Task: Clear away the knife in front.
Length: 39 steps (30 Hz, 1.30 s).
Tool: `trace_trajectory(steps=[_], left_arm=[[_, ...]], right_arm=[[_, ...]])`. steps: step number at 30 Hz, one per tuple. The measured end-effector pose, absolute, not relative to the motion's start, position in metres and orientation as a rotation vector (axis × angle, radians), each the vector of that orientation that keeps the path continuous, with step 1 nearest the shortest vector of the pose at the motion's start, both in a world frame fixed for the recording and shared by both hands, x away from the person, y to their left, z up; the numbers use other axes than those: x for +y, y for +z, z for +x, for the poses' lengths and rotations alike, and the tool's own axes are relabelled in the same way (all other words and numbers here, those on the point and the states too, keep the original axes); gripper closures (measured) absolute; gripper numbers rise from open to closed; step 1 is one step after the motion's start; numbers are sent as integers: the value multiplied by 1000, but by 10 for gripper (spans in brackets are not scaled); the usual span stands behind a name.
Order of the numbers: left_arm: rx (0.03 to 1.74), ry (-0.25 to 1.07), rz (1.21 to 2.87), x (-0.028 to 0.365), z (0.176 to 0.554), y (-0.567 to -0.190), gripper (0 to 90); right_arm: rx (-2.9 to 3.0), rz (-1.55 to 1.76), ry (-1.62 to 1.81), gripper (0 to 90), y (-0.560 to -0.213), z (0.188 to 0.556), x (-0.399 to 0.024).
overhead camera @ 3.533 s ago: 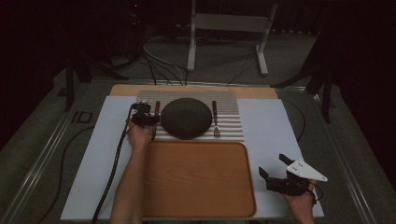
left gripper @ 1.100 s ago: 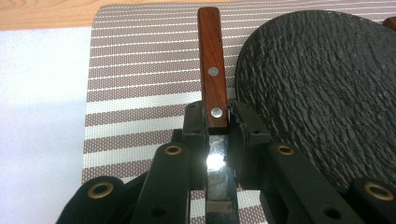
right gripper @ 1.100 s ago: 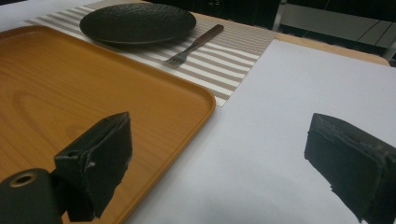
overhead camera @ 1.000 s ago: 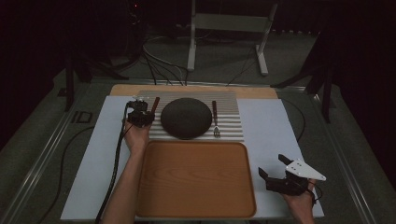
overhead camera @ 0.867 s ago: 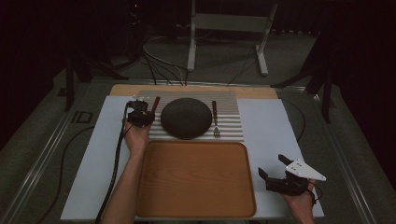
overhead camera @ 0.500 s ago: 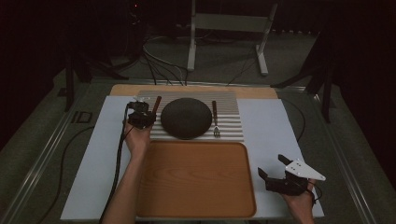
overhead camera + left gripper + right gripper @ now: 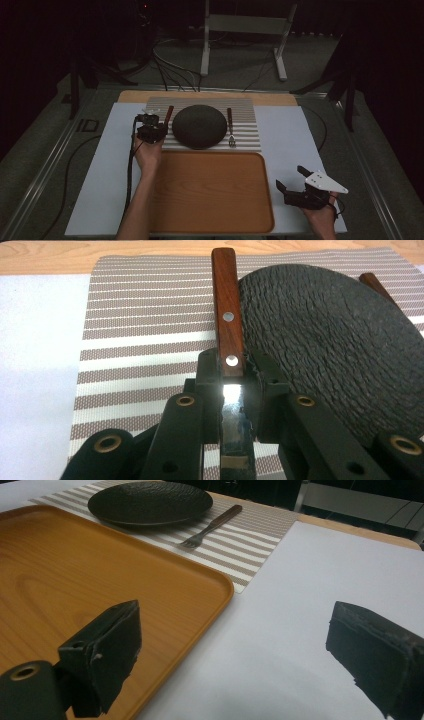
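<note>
Knife (image 7: 227,330): it lies on the striped mat (image 7: 250,125) just left of the plate (image 7: 199,126), its wooden, riveted handle pointing away from the person; the left claw (image 7: 231,377) pinches it where handle meets blade, and the jaws cover most of the shiny blade. The counter (image 7: 300,150) has a pale sheet over it, with a wooden strip showing at the far edge. The tray (image 7: 210,192), orange wood-grain with rounded corners, sits nearest the person with nothing in it. The woven mat lies beyond it. The round, dark, rough-textured plate holds nothing. A wood-handled fork (image 7: 231,127) lies right of it. The right claw (image 7: 290,179) hangs spread beside the tray's right edge.
</note>
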<state>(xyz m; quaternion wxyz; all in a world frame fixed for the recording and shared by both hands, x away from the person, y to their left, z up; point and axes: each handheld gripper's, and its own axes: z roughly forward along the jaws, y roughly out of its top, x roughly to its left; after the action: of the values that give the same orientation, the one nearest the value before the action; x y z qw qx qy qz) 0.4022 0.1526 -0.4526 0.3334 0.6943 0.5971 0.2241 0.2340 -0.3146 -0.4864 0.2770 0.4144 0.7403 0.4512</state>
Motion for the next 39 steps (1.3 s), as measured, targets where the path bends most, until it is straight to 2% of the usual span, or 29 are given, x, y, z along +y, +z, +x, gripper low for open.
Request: trace_trajectory(steps=[39], left_arm=[[1473, 672, 1895, 118, 356, -453, 781]], right_arm=[[2008, 1098, 1203, 76, -488, 235, -311]])
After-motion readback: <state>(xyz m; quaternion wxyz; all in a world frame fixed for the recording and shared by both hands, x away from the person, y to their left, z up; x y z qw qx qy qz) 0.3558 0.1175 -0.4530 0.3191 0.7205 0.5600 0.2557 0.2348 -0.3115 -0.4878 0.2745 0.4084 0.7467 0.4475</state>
